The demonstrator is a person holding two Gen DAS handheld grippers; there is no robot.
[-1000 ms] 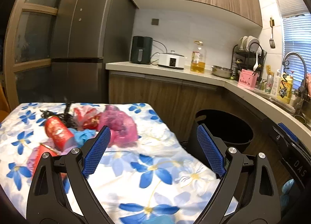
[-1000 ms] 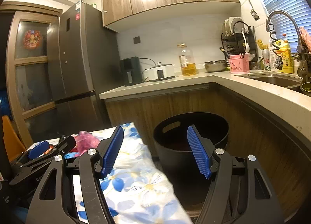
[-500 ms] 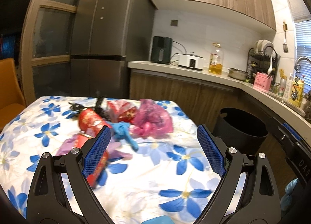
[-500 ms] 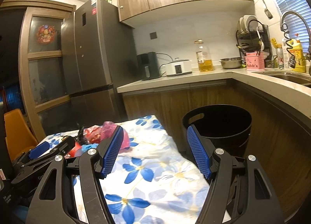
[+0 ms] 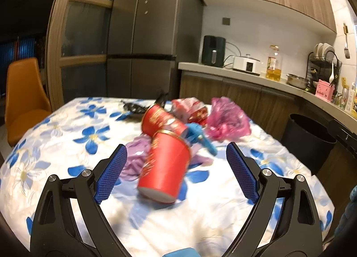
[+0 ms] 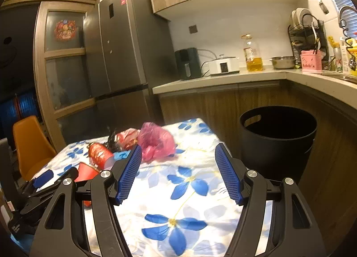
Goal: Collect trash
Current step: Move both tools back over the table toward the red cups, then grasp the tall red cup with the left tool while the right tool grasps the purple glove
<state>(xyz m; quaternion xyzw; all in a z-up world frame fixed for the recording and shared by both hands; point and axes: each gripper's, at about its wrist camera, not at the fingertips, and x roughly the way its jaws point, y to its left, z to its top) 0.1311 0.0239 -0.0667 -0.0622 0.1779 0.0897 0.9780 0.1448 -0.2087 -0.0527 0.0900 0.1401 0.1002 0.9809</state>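
Observation:
Trash lies in a heap on the flowered tablecloth (image 5: 67, 136): a red paper cup (image 5: 165, 165) on its side, a second red cup (image 5: 160, 121) behind it, a pink plastic bag (image 5: 227, 121), a blue glove (image 5: 198, 136), a lilac bag (image 5: 136, 156), a red wrapper (image 5: 191, 109) and black scraps (image 5: 133, 107). My left gripper (image 5: 176, 172) stands open, the near red cup lying between its blue pads without touching them. My right gripper (image 6: 178, 174) is open over bare cloth, the pink bag (image 6: 156, 141) just beyond its left pad. The black bin (image 6: 279, 141) stands right of the table.
An orange chair (image 5: 22, 96) stands at the table's left. A grey fridge (image 5: 145, 34) and a wooden counter (image 6: 223, 80) with appliances, an oil bottle and a dish rack line the back. The bin (image 5: 305, 141) sits between table and counter. The left gripper's body (image 6: 44, 187) shows low left in the right wrist view.
Both views have swung left, from the bin toward the trash heap. The left gripper has closed in on the red cups, which now lie between its pads. Both grippers stayed open.

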